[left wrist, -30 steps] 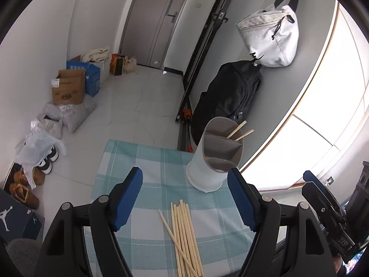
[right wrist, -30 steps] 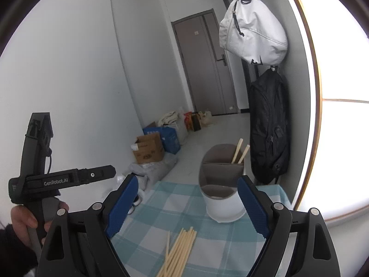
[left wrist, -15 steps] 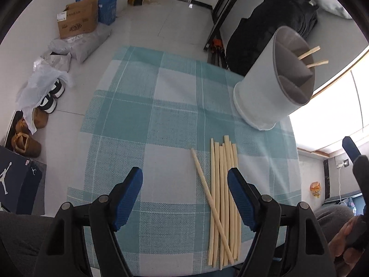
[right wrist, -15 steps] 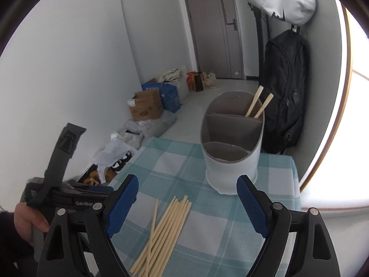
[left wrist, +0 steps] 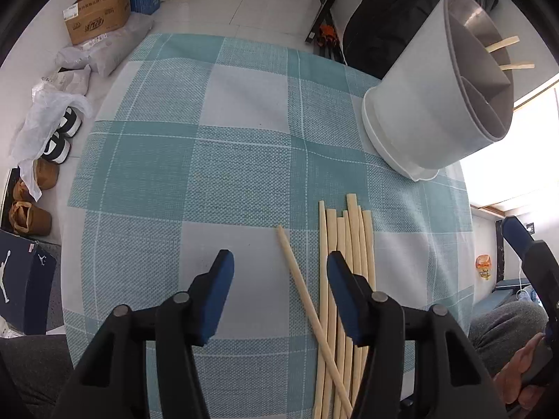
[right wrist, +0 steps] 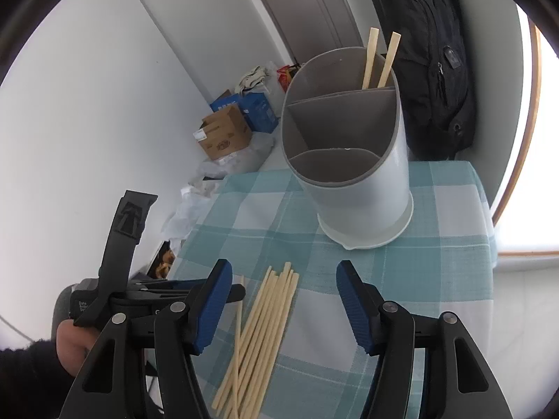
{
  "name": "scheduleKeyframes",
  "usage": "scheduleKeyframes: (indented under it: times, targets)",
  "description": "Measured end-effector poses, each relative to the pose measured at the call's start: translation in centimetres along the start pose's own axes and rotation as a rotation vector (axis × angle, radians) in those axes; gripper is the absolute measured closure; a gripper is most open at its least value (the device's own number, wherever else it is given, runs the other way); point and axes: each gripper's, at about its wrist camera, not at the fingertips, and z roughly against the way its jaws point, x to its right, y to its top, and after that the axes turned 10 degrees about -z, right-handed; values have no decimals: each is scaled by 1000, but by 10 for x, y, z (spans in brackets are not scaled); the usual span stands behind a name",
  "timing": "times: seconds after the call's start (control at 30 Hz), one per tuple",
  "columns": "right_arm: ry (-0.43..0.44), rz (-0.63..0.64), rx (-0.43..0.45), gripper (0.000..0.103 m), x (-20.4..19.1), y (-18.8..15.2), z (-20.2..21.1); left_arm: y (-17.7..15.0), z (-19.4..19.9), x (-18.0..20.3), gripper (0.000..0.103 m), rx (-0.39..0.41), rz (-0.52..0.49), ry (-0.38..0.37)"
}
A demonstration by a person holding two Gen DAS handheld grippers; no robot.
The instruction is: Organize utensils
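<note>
My left gripper has its blue-padded fingers spread apart, holding nothing. It hangs low over the checked tablecloth. One loose chopstick lies slantwise between the two fingers, its far tip pointing up the cloth; neither pad touches it. The right-hand finger of this gripper sits over the left edge of the chopstick bundle, which lies flat on the cloth, sticks side by side and roughly parallel, the slanted stick crossing them lower down.

My right gripper is likewise spread wide and carries nothing. Its fingers frame the same bundle, seen here fanning from the near edge of the cloth towards the holder. The left gripper's black body shows at the left of this view, held in a hand.

The utensil holder stands upright at the far right part of the table, well apart from the bundle. It is white outside, grey inside, and split into three compartments. Two chopsticks stand in the rearmost compartment, leaning against its wall. The other two compartments show only grey walls.

Beyond the table: a black backpack against the wall, a cardboard box, a blue box, shoes under a plastic bag on the tiled floor.
</note>
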Motion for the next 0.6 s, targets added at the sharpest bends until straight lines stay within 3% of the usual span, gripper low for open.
scheduleKeyframes:
  times: [0.27,0.33,0.4,0.6]
  targets:
    - [45,-45,-24,42,4,3,-2,6,-9,-1,65,-64,60,29]
    - [50,-46,-24,42,3,3,-1,9,-10,3,82,-84,47,56]
    - [57,-52,-25,42,4,4,0,10,-12,8,92,-86,33,77]
    - [62,-83,-26,42,10,5,3,9,-15,22,98,-66,6,95]
